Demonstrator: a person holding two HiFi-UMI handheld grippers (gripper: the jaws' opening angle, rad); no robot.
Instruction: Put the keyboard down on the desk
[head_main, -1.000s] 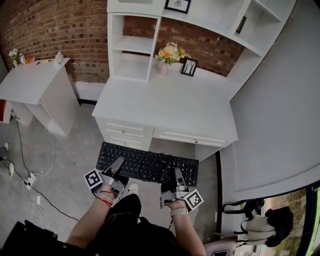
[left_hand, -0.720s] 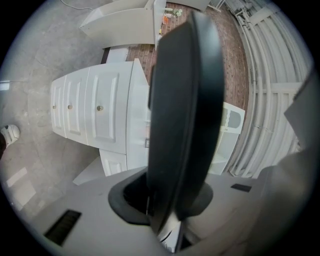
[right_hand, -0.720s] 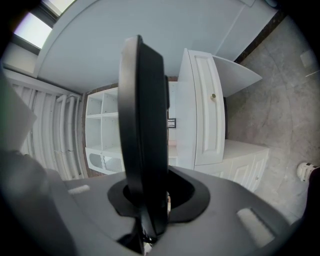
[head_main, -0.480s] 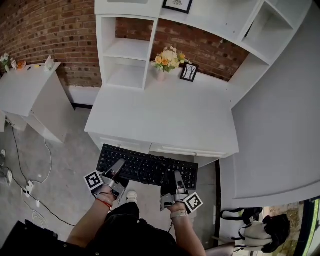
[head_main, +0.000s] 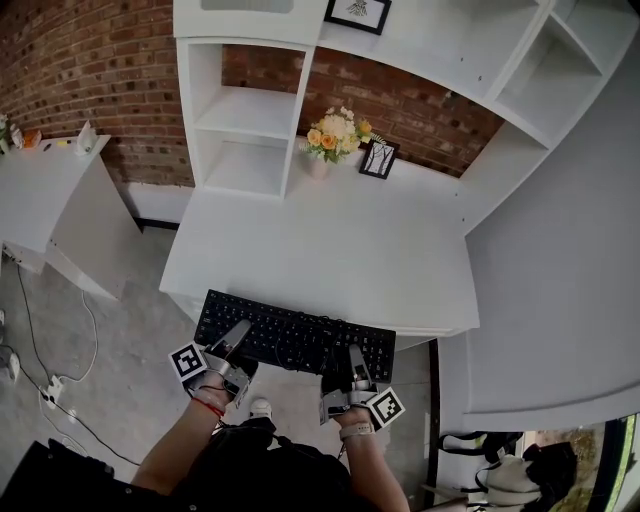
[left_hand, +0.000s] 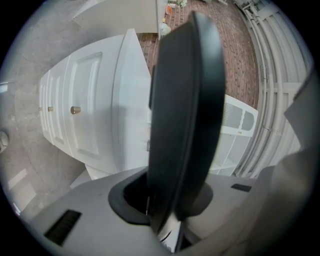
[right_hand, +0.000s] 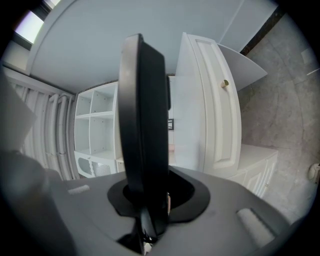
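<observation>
Both grippers hold a black keyboard (head_main: 295, 337) level in the air, its far edge at the front edge of the white desk (head_main: 320, 250). My left gripper (head_main: 233, 342) is shut on the keyboard's near left edge. My right gripper (head_main: 355, 363) is shut on its near right edge. In the left gripper view the keyboard (left_hand: 185, 115) shows edge-on, clamped in the left gripper (left_hand: 170, 222), with the desk's drawer fronts (left_hand: 85, 115) beyond. The right gripper view shows the keyboard (right_hand: 142, 125) edge-on too, in the right gripper (right_hand: 150, 222).
At the back of the desk stand a vase of flowers (head_main: 335, 130) and a small picture frame (head_main: 379, 158). White shelves (head_main: 245, 110) rise over the desk's left and right. A small white table (head_main: 50, 190) stands at the left, with cables (head_main: 40, 385) on the floor.
Both grippers have carried the keyboard forward towards the desk. Its far edge now reaches the desk's front edge and covers the drawer fronts that showed before.
</observation>
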